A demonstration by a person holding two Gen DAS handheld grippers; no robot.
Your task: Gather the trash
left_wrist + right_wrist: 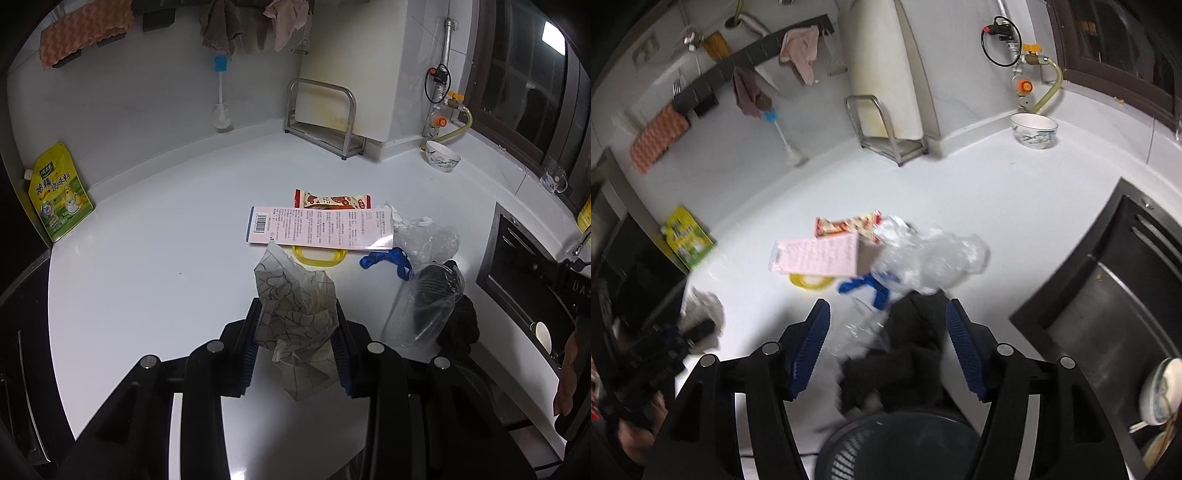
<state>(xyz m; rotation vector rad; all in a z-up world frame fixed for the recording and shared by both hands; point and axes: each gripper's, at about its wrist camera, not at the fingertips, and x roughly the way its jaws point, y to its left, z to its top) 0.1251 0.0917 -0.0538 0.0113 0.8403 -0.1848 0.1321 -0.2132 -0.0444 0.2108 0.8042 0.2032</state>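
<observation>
We see a crumpled paper wrapper (295, 314) with a line pattern clamped between the blue pads of the left gripper (298, 334), held up just above the white countertop (155, 258). Beyond it the other trash lies in a loose cluster on the counter: a pink printed card (317, 229) resting over a yellow plastic ring (319, 257) and overlapping a red-and-white snack wrapper (332, 201), with a blue plastic piece (384, 260), a crinkled clear bag (424, 236) and a clear plastic cup (424, 306) on its side just beside them. The right gripper (888, 325) has its jaws spread wide apart; a dark crumpled cloth-like lump (905, 362) sits between them, not pressed by the pads, above a dark mesh basket (897, 446) at the counter's near edge. Farther off stand a yellow-green seasoning pouch (61, 195), a metal rack (321, 118) and a patterned bowl (442, 157).
</observation>
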